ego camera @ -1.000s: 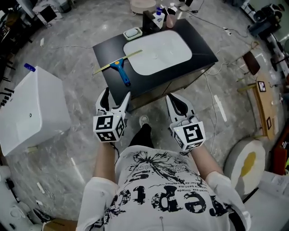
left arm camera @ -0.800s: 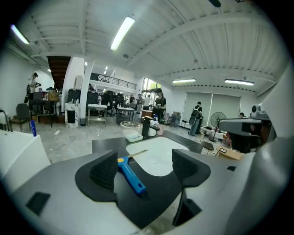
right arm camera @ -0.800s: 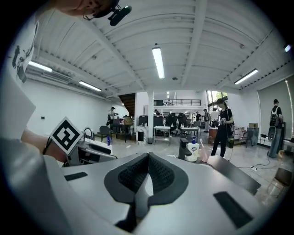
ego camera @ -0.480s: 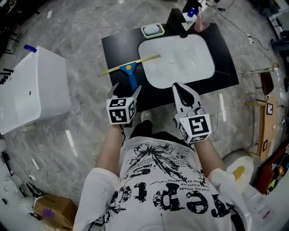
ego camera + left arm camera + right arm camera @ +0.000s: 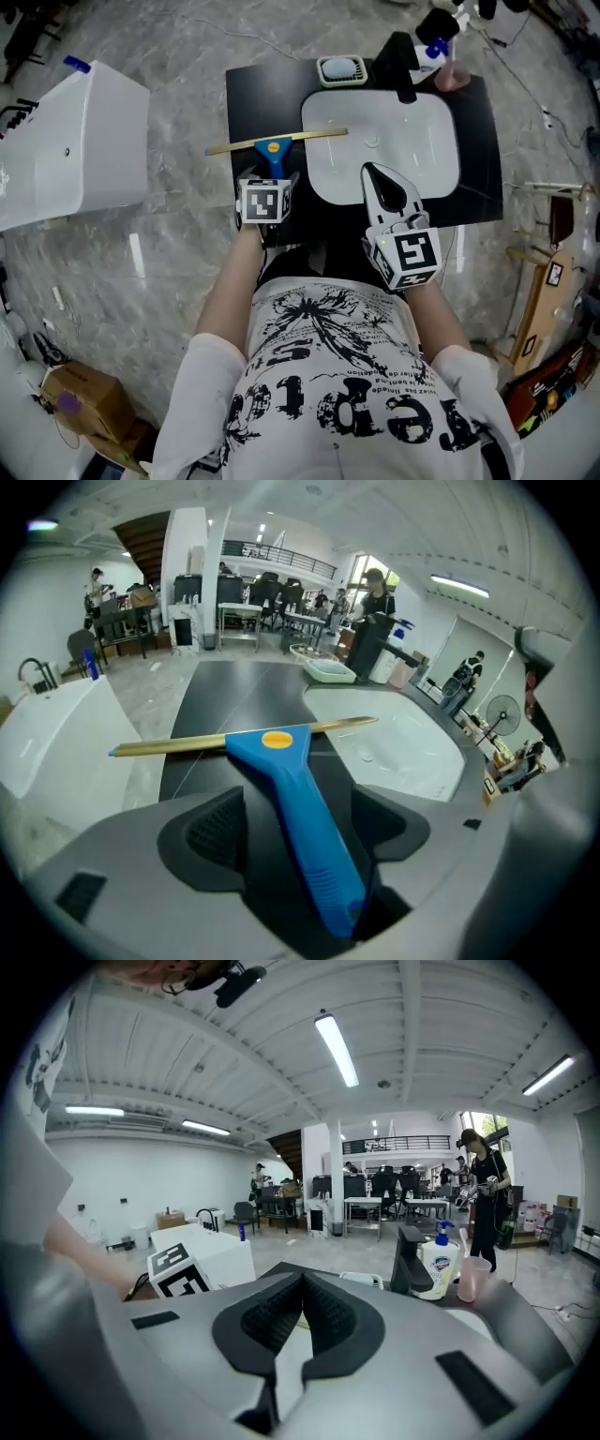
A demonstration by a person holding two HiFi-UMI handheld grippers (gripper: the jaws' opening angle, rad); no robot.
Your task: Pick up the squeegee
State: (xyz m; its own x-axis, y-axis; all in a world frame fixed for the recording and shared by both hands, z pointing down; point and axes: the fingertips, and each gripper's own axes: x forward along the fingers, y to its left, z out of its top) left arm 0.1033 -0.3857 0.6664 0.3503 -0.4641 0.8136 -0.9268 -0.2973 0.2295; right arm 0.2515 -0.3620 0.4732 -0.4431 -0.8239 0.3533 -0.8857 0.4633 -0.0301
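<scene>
The squeegee [image 5: 275, 146] lies flat on the black counter [image 5: 253, 94], its gold blade pointing left and right and its blue handle pointing toward me. My left gripper [image 5: 271, 179] stands open at the counter's front edge, a jaw on each side of the handle's end. In the left gripper view the blue handle [image 5: 305, 832] runs between the two dark pads [image 5: 214, 829], with a gap on both sides. My right gripper [image 5: 376, 172] hovers over the front of the white basin [image 5: 412, 127]. It is shut with nothing in it, its tips [image 5: 302, 1283] meeting.
A black faucet [image 5: 401, 61], a soap bottle [image 5: 436, 47] and a pink cup [image 5: 457, 77] stand behind the basin. A soap dish [image 5: 339, 70] sits at the counter's back edge. A large white tub [image 5: 75, 141] stands on the marble floor at the left.
I have come closer to the counter. The left gripper has moved forward from short of the counter until its open jaws straddle the squeegee handle. The right gripper moved up over the basin.
</scene>
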